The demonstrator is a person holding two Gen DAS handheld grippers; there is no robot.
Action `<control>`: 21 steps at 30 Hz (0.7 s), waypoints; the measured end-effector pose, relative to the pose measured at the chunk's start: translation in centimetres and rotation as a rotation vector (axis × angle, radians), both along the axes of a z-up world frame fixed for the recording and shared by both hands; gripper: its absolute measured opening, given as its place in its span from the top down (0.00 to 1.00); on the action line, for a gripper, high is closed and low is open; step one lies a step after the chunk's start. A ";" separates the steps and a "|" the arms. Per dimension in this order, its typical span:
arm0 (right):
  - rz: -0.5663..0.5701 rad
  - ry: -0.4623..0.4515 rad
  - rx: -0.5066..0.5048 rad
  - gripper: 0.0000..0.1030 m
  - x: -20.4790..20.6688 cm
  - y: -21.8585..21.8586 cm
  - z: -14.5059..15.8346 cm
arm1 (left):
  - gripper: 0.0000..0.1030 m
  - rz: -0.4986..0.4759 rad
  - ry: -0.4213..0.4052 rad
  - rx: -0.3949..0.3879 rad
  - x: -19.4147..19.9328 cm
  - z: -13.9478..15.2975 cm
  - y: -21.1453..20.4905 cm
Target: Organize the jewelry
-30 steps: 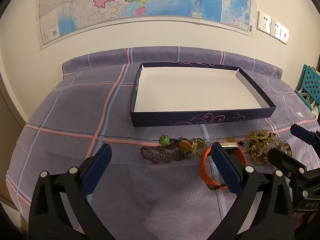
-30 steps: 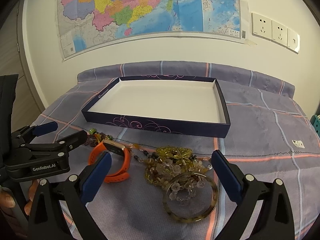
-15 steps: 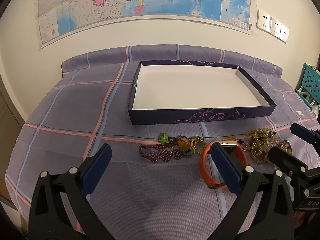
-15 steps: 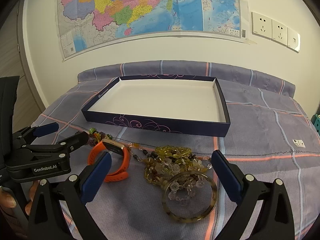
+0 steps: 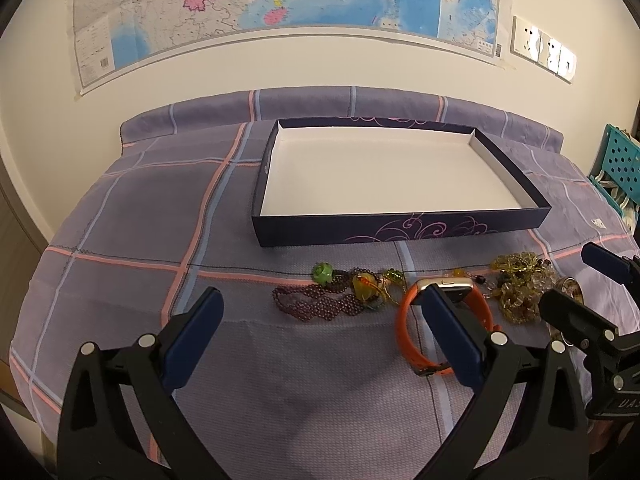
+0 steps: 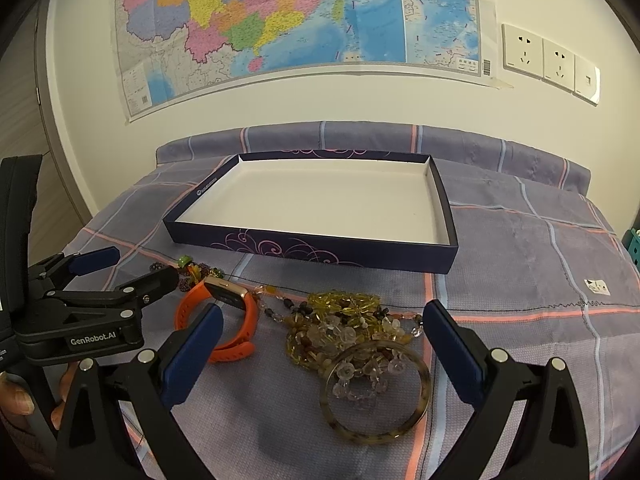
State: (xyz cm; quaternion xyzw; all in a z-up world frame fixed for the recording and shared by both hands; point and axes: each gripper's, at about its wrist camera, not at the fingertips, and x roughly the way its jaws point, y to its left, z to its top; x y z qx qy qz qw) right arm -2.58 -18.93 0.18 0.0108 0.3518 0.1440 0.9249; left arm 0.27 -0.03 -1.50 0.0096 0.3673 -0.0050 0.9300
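Blue-padded and spread wide, the left gripper (image 5: pixel 320 320) hovers over the plaid purple bedspread (image 5: pixel 132 216) with nothing between its fingers; its right pad stands in front of an orange smartwatch (image 5: pixel 404 332), whose silicone strap curls in a loop below a gold-edged case. Just left of the watch lies a dark purple bead necklace (image 5: pixel 316 304), bunched in loose folds, with a green glass bead (image 5: pixel 322 273) and an amber one (image 5: pixel 363 283) at its upper edge.

To the right, the right gripper (image 6: pixel 320 340) is likewise wide open and empty, held above a heap of yellow, amber and clear bead strands (image 6: pixel 344 320). A mottled tortoiseshell bangle (image 6: pixel 376 392) lies flat on the cloth, overlapping the heap's near edge, with clear beads showing inside its ring.

Beyond all the jewelry, well apart from it, sits a shallow navy box lid (image 6: pixel 320 246) with pink swirls on its side wall and a bare white inside. Behind the bed, a coloured map (image 6: pixel 296 20) hangs on the cream wall beside white wall sockets (image 6: pixel 552 62).
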 end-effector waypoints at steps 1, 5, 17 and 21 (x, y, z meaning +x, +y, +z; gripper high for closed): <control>0.001 0.000 0.000 0.06 0.0 -0.1 0.0 | 0.05 -0.001 0.001 0.001 0.0 0.0 0.0; 0.005 0.001 0.001 0.06 0.0 -0.1 0.0 | 0.05 -0.005 0.006 0.004 0.0 -0.2 -0.2; 0.006 0.001 -0.002 0.06 -0.1 -0.3 0.0 | 0.05 -0.020 0.018 0.005 0.4 -0.3 -0.4; 0.010 0.001 0.000 0.06 -0.2 -0.9 0.1 | 0.05 -0.034 0.022 0.014 0.4 -0.4 -0.6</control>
